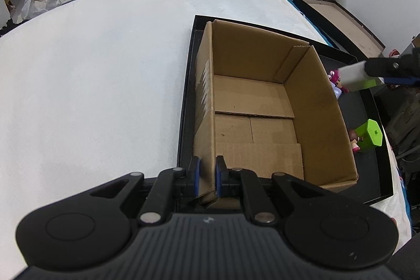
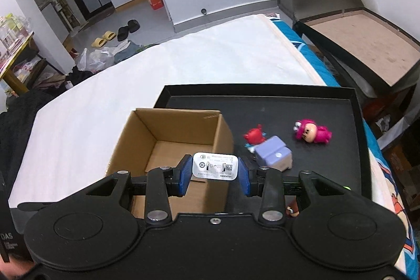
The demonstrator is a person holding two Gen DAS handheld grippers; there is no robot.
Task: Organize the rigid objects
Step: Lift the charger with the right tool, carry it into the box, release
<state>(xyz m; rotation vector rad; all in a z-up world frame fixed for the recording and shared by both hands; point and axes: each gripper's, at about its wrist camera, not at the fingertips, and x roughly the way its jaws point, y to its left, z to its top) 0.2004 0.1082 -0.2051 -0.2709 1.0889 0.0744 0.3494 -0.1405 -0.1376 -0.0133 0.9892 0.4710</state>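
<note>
A: Where is the small white rectangular charger box (image 2: 215, 165) relative to the open brown cardboard box (image 2: 168, 146)?

B: Clamped across its short width between the right fingers (image 2: 214, 172), its long axis pointing ahead. The carton's opening lies just beyond and below them.

A: And the left fingers (image 1: 207, 176)?

B: Clenched on the carton's near wall, steadying it.

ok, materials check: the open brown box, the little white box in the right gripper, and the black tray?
Open brown box: corrugated cardboard, matte; fluting shows at the cut flap edges.
White box: looks like smooth coated card, slight sheen, printed label; the right gripper is shut on it.
Black tray: matte black, thin straight walls; likely rigid card, possibly plastic.
</note>
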